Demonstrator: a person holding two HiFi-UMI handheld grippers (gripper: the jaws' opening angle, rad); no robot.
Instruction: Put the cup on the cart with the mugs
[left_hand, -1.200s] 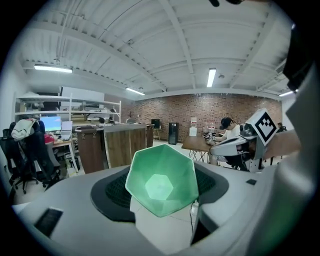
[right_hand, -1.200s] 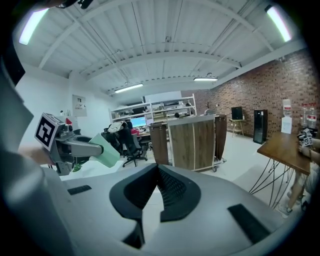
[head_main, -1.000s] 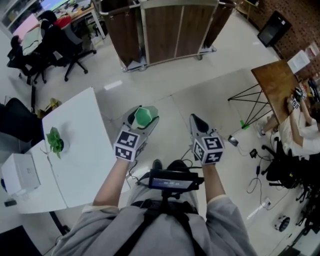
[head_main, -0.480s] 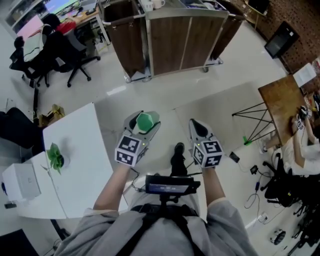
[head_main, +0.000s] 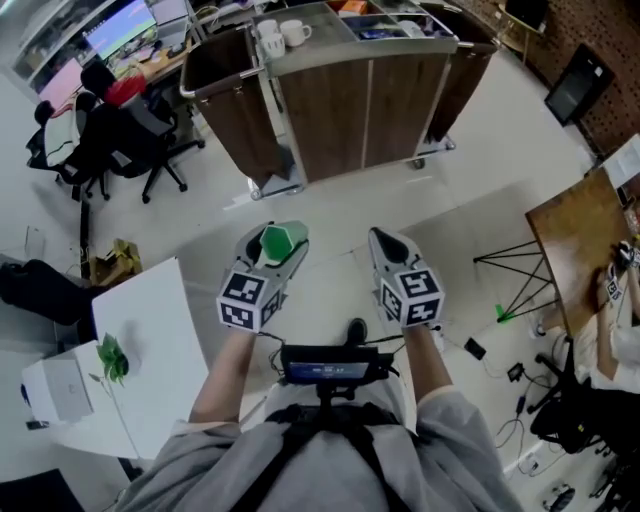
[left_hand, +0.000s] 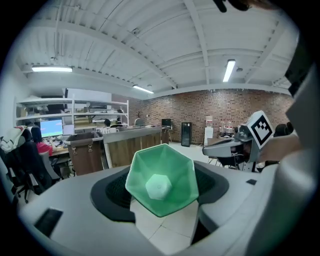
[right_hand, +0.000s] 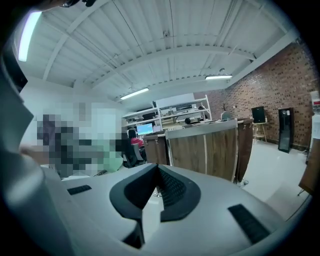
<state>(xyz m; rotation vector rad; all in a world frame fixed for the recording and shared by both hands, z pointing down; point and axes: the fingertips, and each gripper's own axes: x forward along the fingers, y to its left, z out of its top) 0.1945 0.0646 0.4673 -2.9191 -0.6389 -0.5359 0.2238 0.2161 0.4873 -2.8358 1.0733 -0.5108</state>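
Pale open floor (head_main: 330, 195) runs from the person to the wood-panelled cart (head_main: 360, 110) ahead, and a white tabletop (head_main: 150, 330) sits off left. I'd call this the carry: the left tool (head_main: 278, 236) grips the green cup (left_hand: 161, 179), while the right tool (head_main: 384, 240) is closed on nothing. Next it needs closing in and setting the cup beside the white mugs (head_main: 282, 33).

Green faceted cup (left_hand: 160, 180) in left gripper (head_main: 272, 240), white mugs (head_main: 282, 35) atop cart (head_main: 365, 110)

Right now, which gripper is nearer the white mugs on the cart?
Left. The left gripper, holding the green cup, is in line with the mugs; right gripper sits off to their right.
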